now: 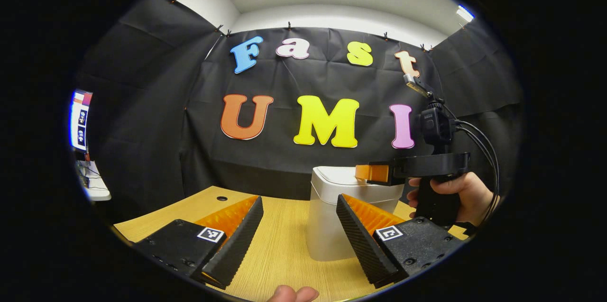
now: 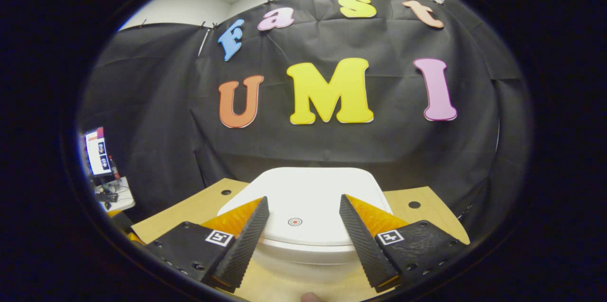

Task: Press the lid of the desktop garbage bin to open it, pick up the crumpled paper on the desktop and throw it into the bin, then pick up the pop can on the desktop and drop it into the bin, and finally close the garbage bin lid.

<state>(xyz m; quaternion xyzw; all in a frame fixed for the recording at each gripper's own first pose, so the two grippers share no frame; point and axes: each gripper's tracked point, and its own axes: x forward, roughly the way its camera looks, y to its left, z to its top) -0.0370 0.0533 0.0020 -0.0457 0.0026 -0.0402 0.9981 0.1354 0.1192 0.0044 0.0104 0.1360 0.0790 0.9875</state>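
No words or numbers I can read here. Just a small red ring mark (image 2: 295, 221) on the bin lid (image 2: 322, 188), plus square black-and-white tags (image 2: 390, 236) on the right gripper (image 2: 302, 199) fingers (image 2: 365, 240).

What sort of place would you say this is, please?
Probably a recording booth in an office or lab: black cloth wall, wooden desk with a white bin, and a computer workstation beyond.

White bin (image 2: 303, 254), red ring mark on lid (image 2: 308, 197); light wood-grain desktop (image 1: 280, 250).
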